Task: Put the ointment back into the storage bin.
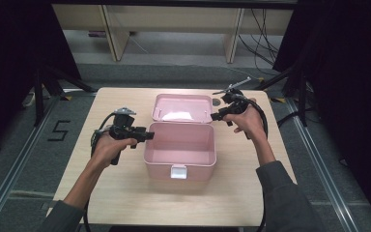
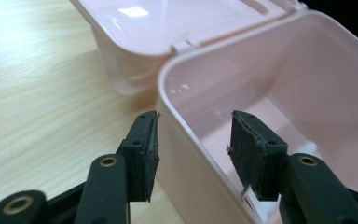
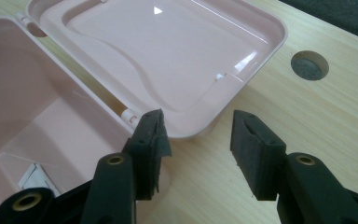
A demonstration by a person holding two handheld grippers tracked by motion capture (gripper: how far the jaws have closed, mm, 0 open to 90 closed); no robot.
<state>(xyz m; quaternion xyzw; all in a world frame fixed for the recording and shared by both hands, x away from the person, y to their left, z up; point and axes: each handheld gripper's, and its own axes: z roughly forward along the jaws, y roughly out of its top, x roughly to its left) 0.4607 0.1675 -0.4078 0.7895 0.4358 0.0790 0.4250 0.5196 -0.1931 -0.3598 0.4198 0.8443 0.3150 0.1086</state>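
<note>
I'm working over a pale wooden worktop (image 1: 125, 193) with a pink box (image 1: 179, 150) standing at its middle, lid (image 1: 182, 108) thrown back flat behind it on its hinge. The box looks empty apart from a small white slip low against one wall; its white latch (image 1: 178, 171) faces me.

My left gripper (image 1: 145, 135) straddles the box's left wall, jaws spread, one pad outside and one inside, neither pressing on the plastic. My right gripper (image 1: 216, 116) hovers by the rear right corner, near the lid's edge, jaws spread on nothing.

I judge the step is steadying the box before closing it. Next I'd pinch the left wall, then bring the right jaws onto the lid's rim to swing it over.

A round hole (image 3: 309, 65) sits in the worktop just beyond the lid.
</note>
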